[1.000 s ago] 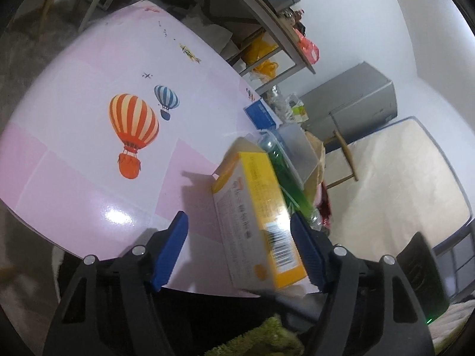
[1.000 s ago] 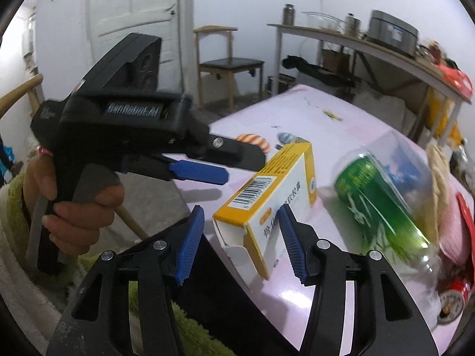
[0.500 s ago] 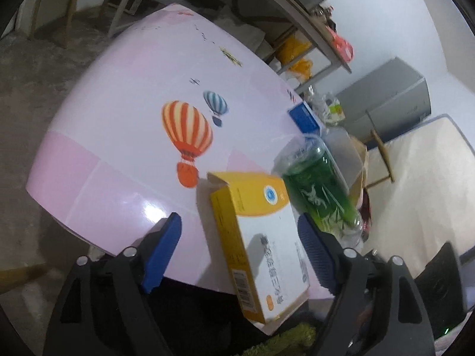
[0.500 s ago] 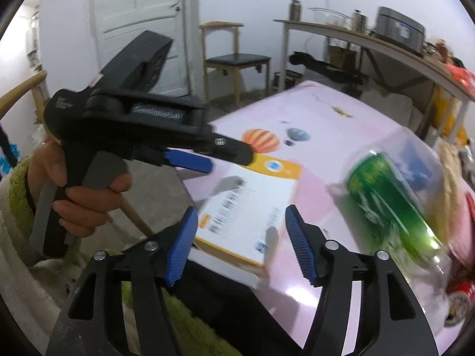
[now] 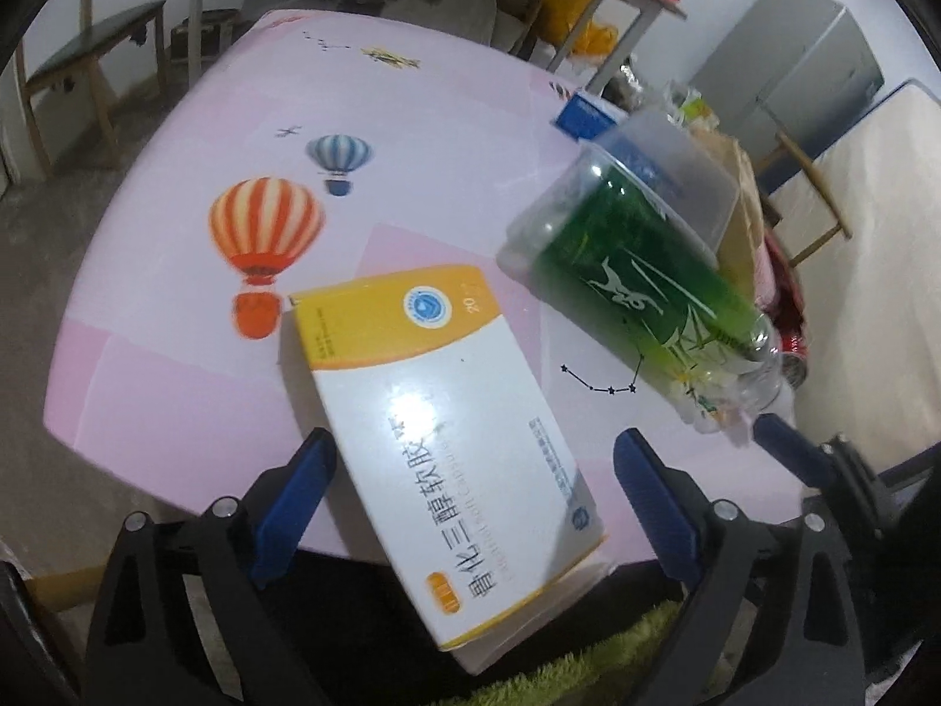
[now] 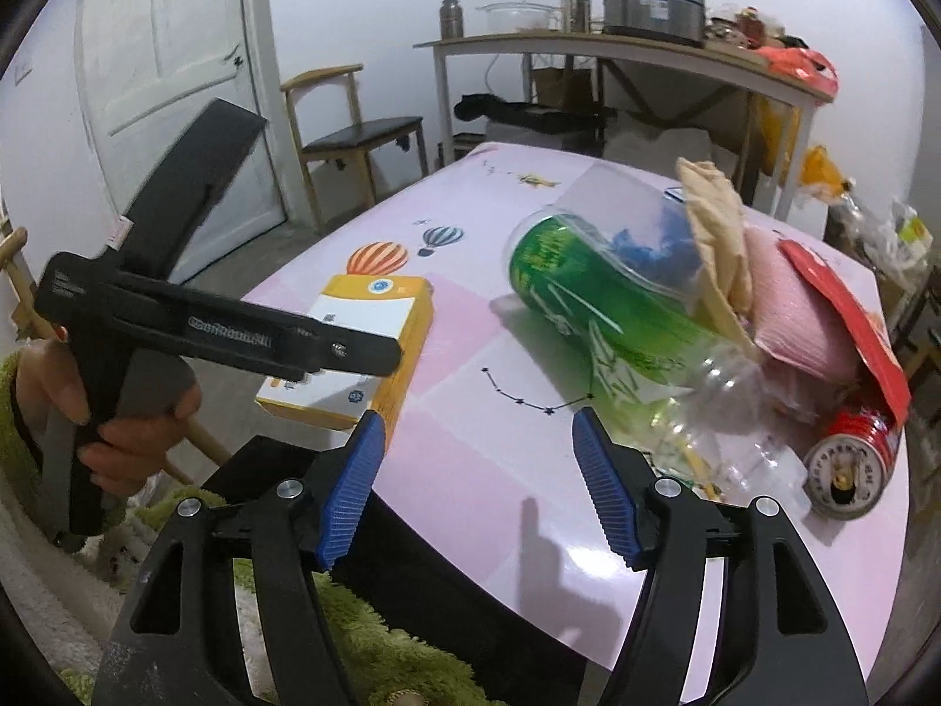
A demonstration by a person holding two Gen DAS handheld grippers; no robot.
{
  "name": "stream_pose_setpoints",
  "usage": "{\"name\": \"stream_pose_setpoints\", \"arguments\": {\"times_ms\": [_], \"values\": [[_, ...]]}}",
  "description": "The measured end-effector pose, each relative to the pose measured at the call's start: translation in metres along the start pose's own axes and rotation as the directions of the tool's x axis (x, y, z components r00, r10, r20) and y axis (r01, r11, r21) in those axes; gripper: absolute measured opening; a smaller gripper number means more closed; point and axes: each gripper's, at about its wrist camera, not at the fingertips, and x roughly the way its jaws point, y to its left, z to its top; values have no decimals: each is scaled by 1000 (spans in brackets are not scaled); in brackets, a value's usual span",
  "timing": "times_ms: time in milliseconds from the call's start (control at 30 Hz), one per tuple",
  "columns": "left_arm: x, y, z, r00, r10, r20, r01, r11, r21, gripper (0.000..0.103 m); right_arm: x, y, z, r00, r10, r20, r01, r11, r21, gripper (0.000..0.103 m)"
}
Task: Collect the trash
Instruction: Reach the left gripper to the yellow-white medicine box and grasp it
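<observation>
Left gripper (image 5: 467, 506): jaws wide, just been opening; the yellow-and-white box (image 5: 447, 429) lies flat between them at the pink table's (image 5: 176, 400) near edge (pads not pressing it). Green bottle (image 5: 641, 288) on its side beside the box. Right gripper (image 6: 479, 485): jaws parted, just been opening, nothing between. Red can (image 6: 847, 465) at far right.

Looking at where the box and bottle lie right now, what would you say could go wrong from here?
1. The yellow-and-white box lies flat with one end past the edge of the pink table; a nudge from the left claw, whose jaws have just been opening, might tip it off.
2. The green bottle lies on its side and could roll when touched.
3. The red can lies near the table's edge and might get knocked off.
</observation>
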Motion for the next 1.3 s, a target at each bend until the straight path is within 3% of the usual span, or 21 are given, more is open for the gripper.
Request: {"name": "stream_pose_setpoints", "arguments": {"times_ms": [467,633,800,1067,1300], "values": [[21,-24,17,993,114,-38,-108,986,127,94,2,-20,-8,1000,3,23,-4,998,66,65],[16,-23,13,982,184,-31,-174,964,203,96,3,-26,-9,1000,8,21,-9,997,72,65],[23,-21,9,981,186,-53,-170,959,225,96,1,-29,-8,1000,-6,24,4,997,72,66],[24,-26,5,980,200,-21,-189,952,241,72,-11,-43,2,998,-51,43,46,993,106,66],[18,-23,2,986,166,10,-164,961,224,70,-20,-56,21,993,-90,74,80,989,123,65]]}}
